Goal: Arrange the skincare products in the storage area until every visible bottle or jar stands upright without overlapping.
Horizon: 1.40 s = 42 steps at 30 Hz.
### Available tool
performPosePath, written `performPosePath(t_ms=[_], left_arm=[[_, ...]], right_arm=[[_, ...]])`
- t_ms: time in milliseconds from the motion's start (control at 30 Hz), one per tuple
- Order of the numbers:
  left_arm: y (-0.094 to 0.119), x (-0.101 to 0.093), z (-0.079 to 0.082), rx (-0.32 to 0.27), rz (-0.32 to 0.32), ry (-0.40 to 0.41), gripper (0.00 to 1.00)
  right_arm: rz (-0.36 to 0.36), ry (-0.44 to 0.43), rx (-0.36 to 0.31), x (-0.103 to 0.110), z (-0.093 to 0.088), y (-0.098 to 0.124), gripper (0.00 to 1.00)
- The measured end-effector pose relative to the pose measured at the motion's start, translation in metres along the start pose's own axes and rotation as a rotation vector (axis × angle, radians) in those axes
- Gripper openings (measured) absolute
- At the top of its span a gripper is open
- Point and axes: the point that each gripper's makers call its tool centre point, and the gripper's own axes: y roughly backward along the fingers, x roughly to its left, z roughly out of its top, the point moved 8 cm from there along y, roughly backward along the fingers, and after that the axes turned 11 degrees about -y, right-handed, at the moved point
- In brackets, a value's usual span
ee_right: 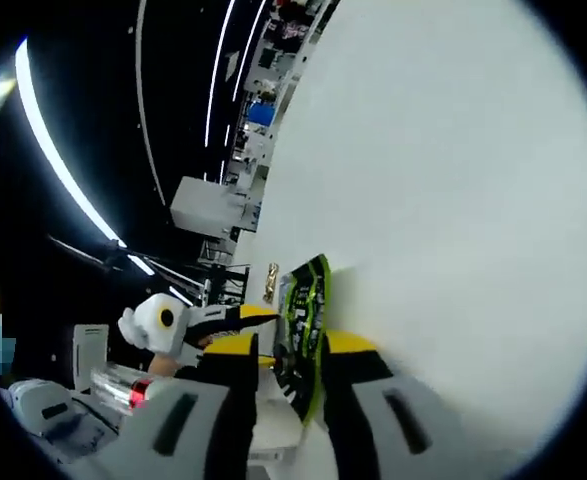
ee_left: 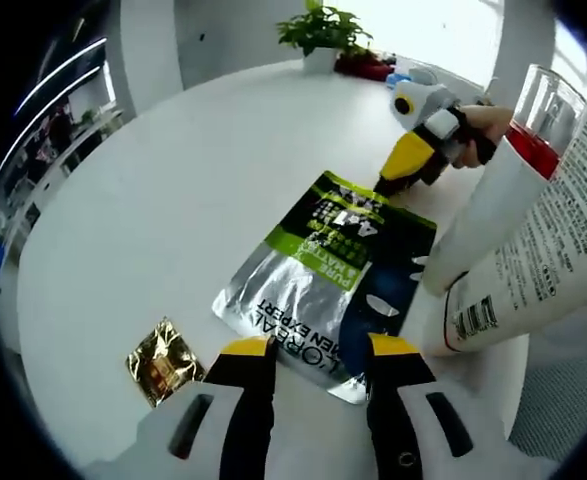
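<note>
Bright window glare, fisheye-warped edges

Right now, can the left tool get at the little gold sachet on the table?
Probably yes. The gold sachet lies flat on the bare table, just left of the left tool, whose jaws stand open over the pouch. Nothing sits between them; a short sideways shift should do it.

A pouch [ee_left: 318, 280] lies flat near the middle of the table [ee_left: 173, 200]. A small sachet [ee_left: 161, 362] lies on the table beside the pouch's near corner, apart from it. Two tubes [ee_left: 533, 250] rest by the pouch's other side. A plant [ee_left: 323, 30] stands at the far edge.
</note>
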Motion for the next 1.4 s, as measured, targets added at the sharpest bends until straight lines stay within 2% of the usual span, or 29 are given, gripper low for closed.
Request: performPosePath(t_ms=[433,467,833,967,1033,1200,1400], left_arm=[[0.000,0.000,0.000,-0.006,-0.004,-0.003,0.32],[0.000,0.001,0.000,-0.002,-0.001,-0.009,0.32],[0.000,0.000,-0.001,-0.021,0.002,-0.006,0.32],[0.001,0.001,-0.001,-0.043,-0.005,0.044,0.34],[0.003,0.001,-0.002,-0.035,-0.009,0.051,0.35],[0.011,0.004,-0.008,-0.020,0.005,0.067,0.36],[0.028,0.012,-0.009,-0.069,0.034,0.121,0.37]], right_arm=[[-0.008,0.030,0.073,0.008,-0.011,-0.028,0.14],[-0.028,0.044,0.083,0.007,-0.011,-0.028,0.13],[-0.037,0.065,0.074,0.008,-0.010,-0.025,0.04],[-0.047,0.084,0.071,0.010,-0.010,-0.026,0.02],[-0.048,0.090,0.067,0.011,-0.010,-0.026,0.02],[-0.038,0.123,0.037,0.016,-0.005,-0.025,0.01],[-0.028,0.178,0.015,0.026,0.003,-0.022,0.01]])
